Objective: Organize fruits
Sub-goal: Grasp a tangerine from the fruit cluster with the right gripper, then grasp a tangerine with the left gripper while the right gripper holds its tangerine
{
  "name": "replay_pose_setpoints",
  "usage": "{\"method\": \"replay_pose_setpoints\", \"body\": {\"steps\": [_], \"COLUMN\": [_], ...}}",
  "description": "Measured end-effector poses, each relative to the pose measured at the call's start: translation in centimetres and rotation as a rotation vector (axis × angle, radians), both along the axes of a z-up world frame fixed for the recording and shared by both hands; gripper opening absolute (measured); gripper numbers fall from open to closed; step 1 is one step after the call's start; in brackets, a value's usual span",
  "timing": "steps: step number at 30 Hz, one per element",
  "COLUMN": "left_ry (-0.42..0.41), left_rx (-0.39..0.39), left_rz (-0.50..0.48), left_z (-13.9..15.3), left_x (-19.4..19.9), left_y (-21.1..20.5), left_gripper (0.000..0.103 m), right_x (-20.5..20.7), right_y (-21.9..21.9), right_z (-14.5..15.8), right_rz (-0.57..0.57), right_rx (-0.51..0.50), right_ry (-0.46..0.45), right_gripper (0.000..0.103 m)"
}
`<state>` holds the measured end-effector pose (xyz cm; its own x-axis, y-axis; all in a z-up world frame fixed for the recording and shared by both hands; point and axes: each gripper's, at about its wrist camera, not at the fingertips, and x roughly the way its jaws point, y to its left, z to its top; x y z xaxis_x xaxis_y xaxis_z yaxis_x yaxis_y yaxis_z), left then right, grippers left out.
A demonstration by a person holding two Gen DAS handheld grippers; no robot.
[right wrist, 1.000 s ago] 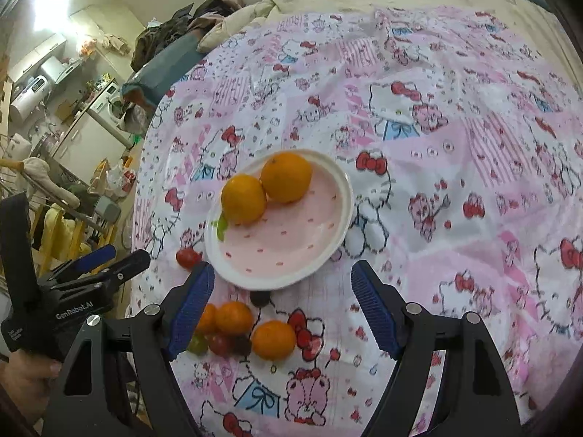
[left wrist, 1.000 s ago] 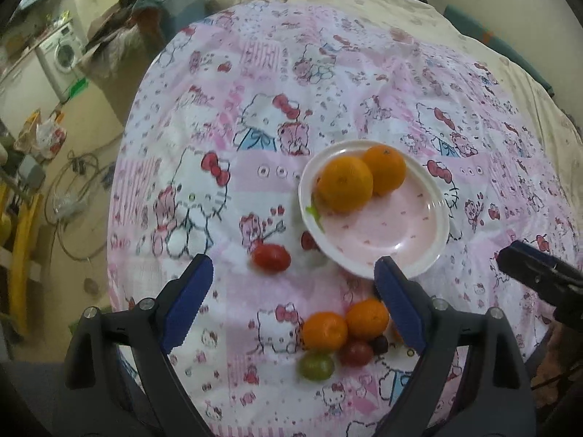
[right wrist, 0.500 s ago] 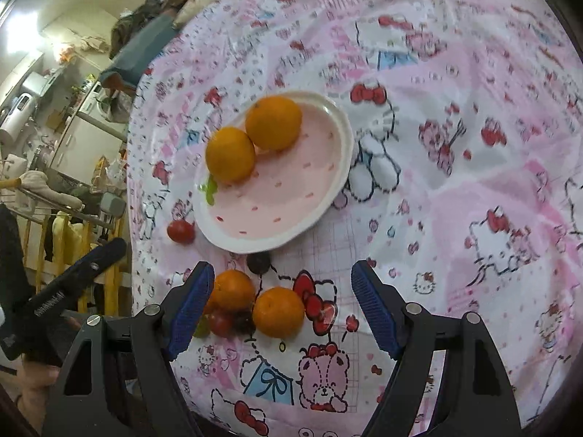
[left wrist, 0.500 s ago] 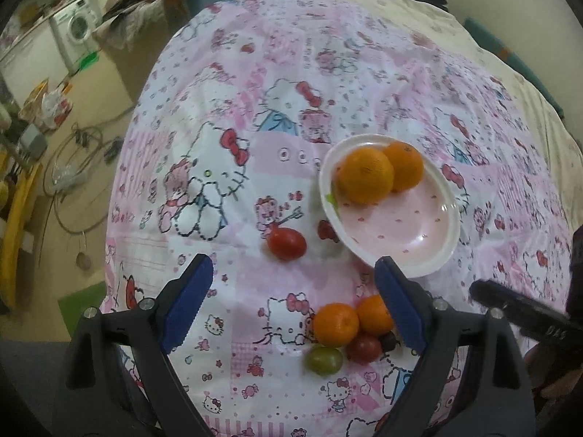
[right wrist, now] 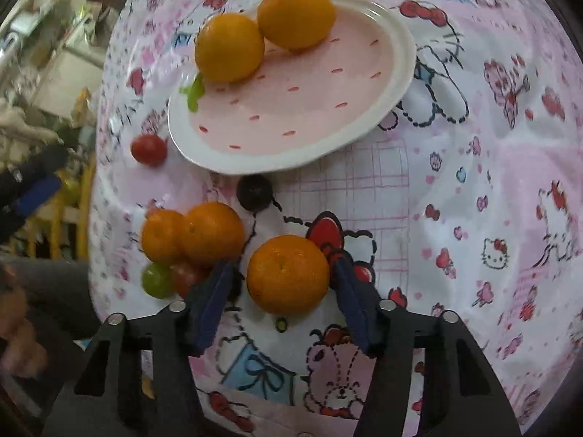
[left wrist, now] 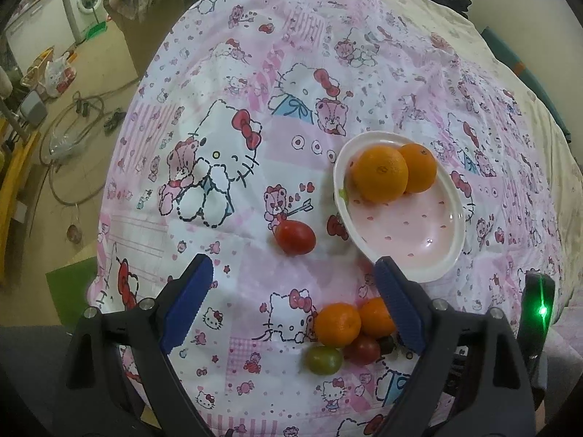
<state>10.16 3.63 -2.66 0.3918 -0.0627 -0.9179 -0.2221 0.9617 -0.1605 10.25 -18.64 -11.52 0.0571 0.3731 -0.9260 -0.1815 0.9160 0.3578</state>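
Pink cartoon-print bedding [left wrist: 233, 167] covers the whole working surface, and past its upper left edge in the left wrist view stand a washing machine [left wrist: 85, 0] and loose cables on a bare floor. Right of centre in that view a pink plate [left wrist: 419, 233] with a white rim holds two oranges [left wrist: 380, 174] touching each other at its upper end. Just left of the plate a red tomato [left wrist: 294, 236] lies alone on the cloth. Toward the lower right sits a huddle of small fruit: two tangerines [left wrist: 337, 324], a green tomato [left wrist: 323, 359], a red one and a dark one behind them. The left gripper [left wrist: 291, 304] hangs over the cloth with its blue pads wide apart and nothing between them. In the right wrist view, the right gripper [right wrist: 280, 295] sits low in the frame astride a lone tangerine [right wrist: 288, 273], its jaws closing. The right pad seems to meet the peel, though the motion blur leaves this unsure, and a sliver of cloth still shows at the left pad. A dark berry [right wrist: 254, 192] lies between that tangerine and the plate's rim [right wrist: 397, 83].
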Motion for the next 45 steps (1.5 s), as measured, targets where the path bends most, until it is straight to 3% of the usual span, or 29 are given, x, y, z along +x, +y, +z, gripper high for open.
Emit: {"method": "replay_pose_setpoints", "body": {"steps": [1,7,13,22,28,33,37,45], "left_ry": [0.004,0.044,0.184,0.269,0.282,0.300,0.300,0.328], "left_rx": [-0.001,0.017,-0.024,-0.019,-0.049,-0.094,-0.136,-0.209], "left_rz": [-0.002,-0.041,-0.097,-0.170,-0.178,-0.146,-0.154,-0.107], "left_z": [-0.1,-1.0,-4.3,-6.7,-7.5,-8.0,-8.2,-8.9], "left_x": [0.0,0.1,-0.1,0.0,0.4,0.5,0.5,0.9], "left_y": [-0.1,-1.0,-2.3,-4.6,-5.5,-5.2,-4.8,-4.1], "left_gripper": [0.088,0.088,0.087,0.066,0.056,0.054,0.043,0.043], "right_x": [-0.1,-0.3,-0.1,0.0,-0.1,-0.2,0.0,0.0], "right_y": [0.1,0.2,-1.6,-4.3,-5.1,-5.4,-5.5,-5.6], "right_z": [0.0,0.3,1.7,3.7,4.2,4.6,4.6,4.8], "right_rz": [0.010,0.038,-0.024,-0.116,-0.128,-0.136,-0.143,-0.151], "right_rx": [-0.011,-0.030,0.021,0.077,0.088,0.095,0.099,0.099], "right_ry": [-0.006,-0.029,-0.065,-0.109,-0.121,-0.130,-0.131,-0.139], "right_gripper": [0.048,0.045,0.045,0.045,0.045,0.045,0.045,0.045]}}
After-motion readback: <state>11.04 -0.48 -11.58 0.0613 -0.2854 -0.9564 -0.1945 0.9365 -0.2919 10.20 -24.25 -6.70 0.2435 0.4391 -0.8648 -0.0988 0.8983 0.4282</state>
